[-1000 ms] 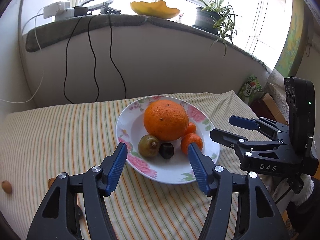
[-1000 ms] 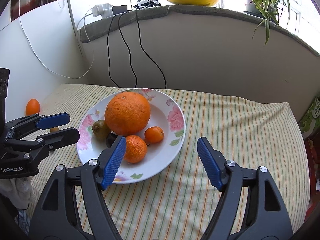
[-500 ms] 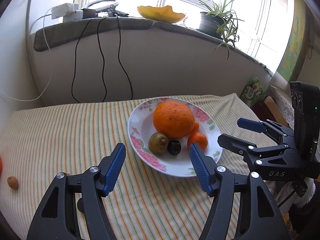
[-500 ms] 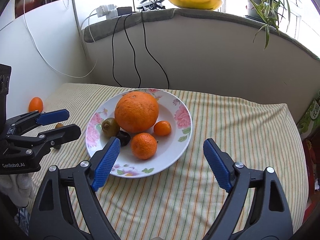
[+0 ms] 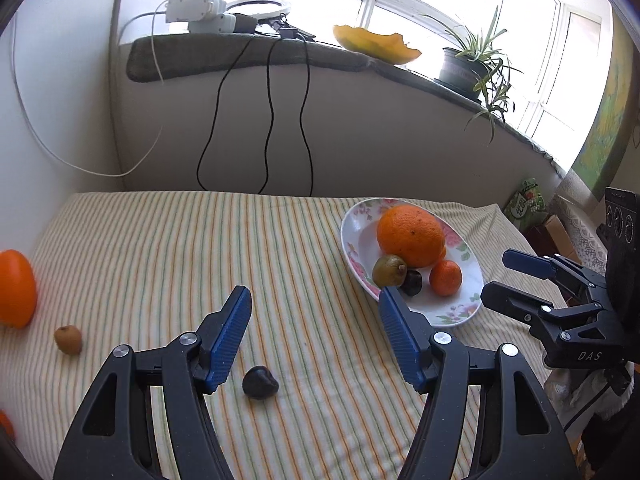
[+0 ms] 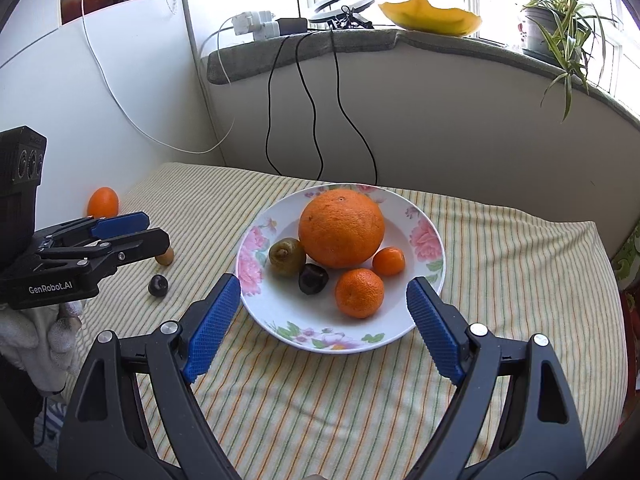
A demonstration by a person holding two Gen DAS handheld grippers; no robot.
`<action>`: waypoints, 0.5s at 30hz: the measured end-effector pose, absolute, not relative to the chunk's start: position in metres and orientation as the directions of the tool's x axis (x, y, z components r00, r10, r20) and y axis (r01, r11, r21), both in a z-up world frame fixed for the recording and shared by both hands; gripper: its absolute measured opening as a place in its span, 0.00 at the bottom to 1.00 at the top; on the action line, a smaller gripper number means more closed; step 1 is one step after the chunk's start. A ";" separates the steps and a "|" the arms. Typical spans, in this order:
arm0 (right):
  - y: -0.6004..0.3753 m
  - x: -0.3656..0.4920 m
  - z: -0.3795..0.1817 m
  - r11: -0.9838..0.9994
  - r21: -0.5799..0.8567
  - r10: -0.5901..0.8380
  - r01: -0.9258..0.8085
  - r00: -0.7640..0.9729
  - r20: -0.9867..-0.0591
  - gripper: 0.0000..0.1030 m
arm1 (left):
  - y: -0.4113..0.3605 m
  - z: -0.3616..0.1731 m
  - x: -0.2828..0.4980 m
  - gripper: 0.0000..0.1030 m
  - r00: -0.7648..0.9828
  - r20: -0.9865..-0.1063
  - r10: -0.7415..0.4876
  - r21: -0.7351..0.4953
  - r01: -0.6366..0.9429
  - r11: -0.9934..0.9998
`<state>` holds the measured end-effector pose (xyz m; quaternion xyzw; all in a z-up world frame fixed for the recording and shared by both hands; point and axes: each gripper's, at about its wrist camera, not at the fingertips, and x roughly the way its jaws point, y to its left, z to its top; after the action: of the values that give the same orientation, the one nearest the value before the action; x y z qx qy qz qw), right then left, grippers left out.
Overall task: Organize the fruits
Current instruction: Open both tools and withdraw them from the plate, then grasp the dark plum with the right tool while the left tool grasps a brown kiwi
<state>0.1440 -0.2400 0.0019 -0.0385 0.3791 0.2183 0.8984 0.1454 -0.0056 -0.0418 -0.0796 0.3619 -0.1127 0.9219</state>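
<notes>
Far left on the striped tabletop (image 5: 160,248) sit an orange fruit (image 5: 15,288) and a small brown one (image 5: 68,339); the left gripper (image 5: 314,334), jaws wide and empty, hangs over the dark fruit (image 5: 260,382). It should drop straight, straddling it evenly. On the right, 5 fruits fill the floral plate (image 6: 430,240); right gripper (image 6: 323,322) spread, holding nothing
</notes>
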 end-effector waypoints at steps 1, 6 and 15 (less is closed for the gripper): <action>-0.236 0.142 0.002 0.897 0.097 0.369 -0.430 0.613 -0.698 0.85 | 0.000 -0.043 0.144 0.64 0.714 -0.651 -0.258 -0.230 0.139 0.963; -0.214 0.133 0.000 0.871 0.105 0.407 -0.481 0.585 -0.702 0.85 | 0.026 -0.050 0.141 0.64 0.714 -0.661 -0.229 -0.241 0.087 0.967; -0.172 0.123 -0.011 0.821 0.108 0.455 -0.561 0.528 -0.717 0.85 | 0.049 -0.066 0.140 0.59 0.699 -0.682 -0.214 -0.251 0.052 0.967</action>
<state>0.1228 -0.1722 -0.0113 -0.0678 0.3885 0.2915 0.8715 0.1399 0.0489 -0.0657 -0.1069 0.3808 -0.0727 0.9156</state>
